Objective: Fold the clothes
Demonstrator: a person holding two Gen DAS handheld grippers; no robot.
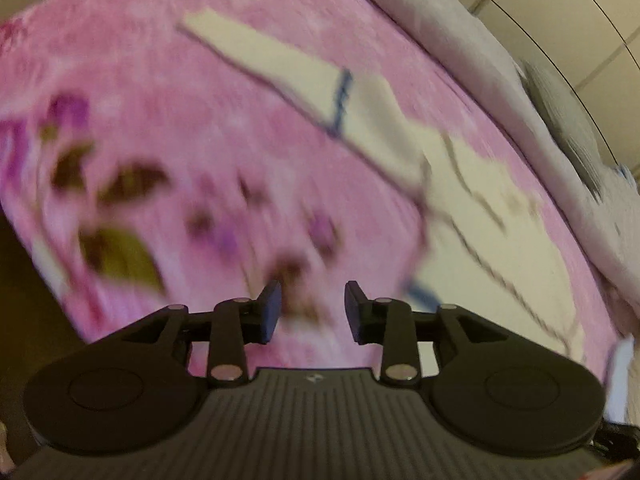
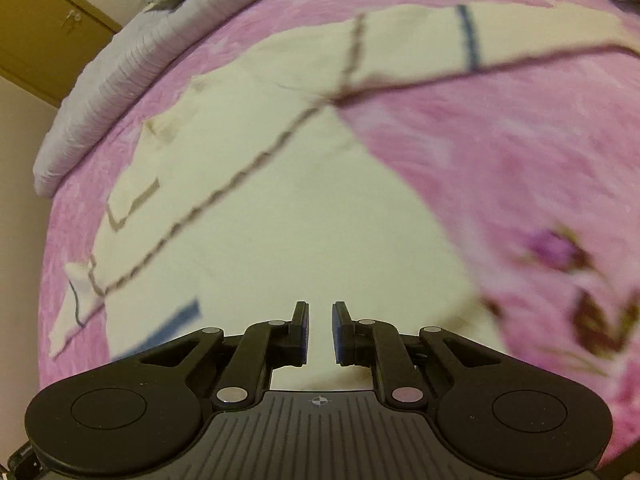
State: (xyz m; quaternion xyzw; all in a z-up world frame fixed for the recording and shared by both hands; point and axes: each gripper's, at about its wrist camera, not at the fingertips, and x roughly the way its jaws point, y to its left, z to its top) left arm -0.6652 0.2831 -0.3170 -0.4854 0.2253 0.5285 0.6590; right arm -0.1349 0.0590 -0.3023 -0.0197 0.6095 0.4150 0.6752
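A cream long-sleeved shirt [image 2: 280,208] with dark seam lines and blue cuff stripes lies spread flat on a pink floral blanket [image 2: 500,160]. In the left wrist view the shirt [image 1: 472,208] lies to the right, one sleeve [image 1: 260,48] stretching away to the upper left. My left gripper [image 1: 313,308] is open and empty above the blanket, left of the shirt's hem. My right gripper [image 2: 320,332] is open with a narrow gap, empty, over the shirt's body. Both views are motion-blurred.
A grey-lilac folded quilt [image 2: 116,80] runs along the bed's far edge, with a grey pillow [image 1: 568,128] on it. Cream wardrobe doors [image 1: 580,20] and a brown cabinet [image 2: 48,28] stand beyond the bed. The bed's edge drops off at the left [image 1: 24,264].
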